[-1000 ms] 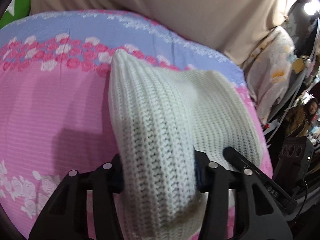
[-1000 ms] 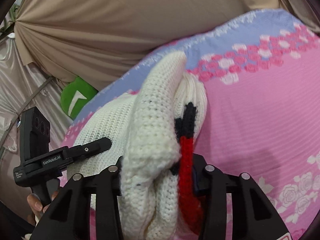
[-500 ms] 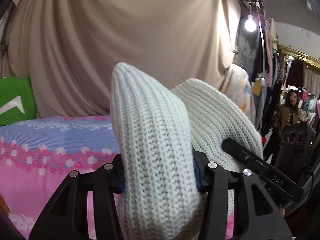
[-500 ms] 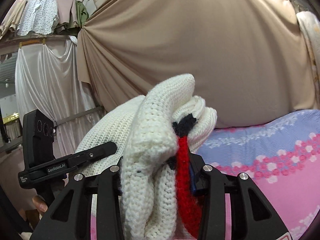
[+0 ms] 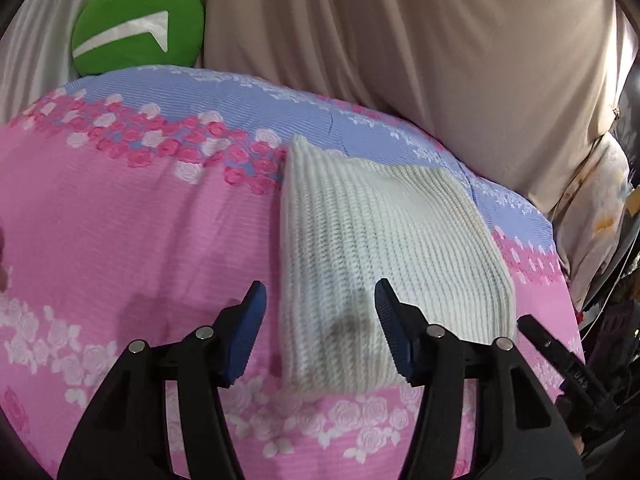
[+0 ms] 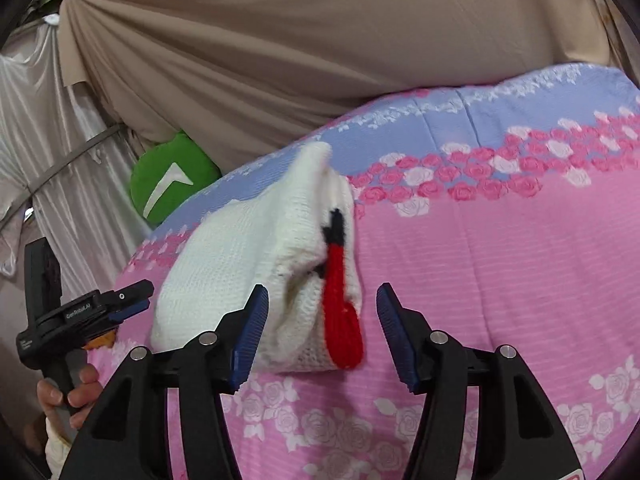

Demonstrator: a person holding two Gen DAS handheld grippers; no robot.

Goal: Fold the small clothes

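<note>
A folded white knit garment lies flat on the pink and blue floral bedsheet. In the right wrist view the same garment shows a red and black knit trim along its right edge. My left gripper is open, its blue pads either side of the garment's near left corner, not touching it. My right gripper is open, its pads astride the garment's near right end. The left gripper also shows in the right wrist view, at the garment's left.
A green cushion with a white mark sits at the bed's far left corner. A beige curtain hangs behind the bed. The bed's right edge drops off near patterned fabric. The other gripper's body shows at right.
Both grippers held the garment lifted in the air, then brought it down onto the sheet. Both have opened and let go; the garment now lies flat.
</note>
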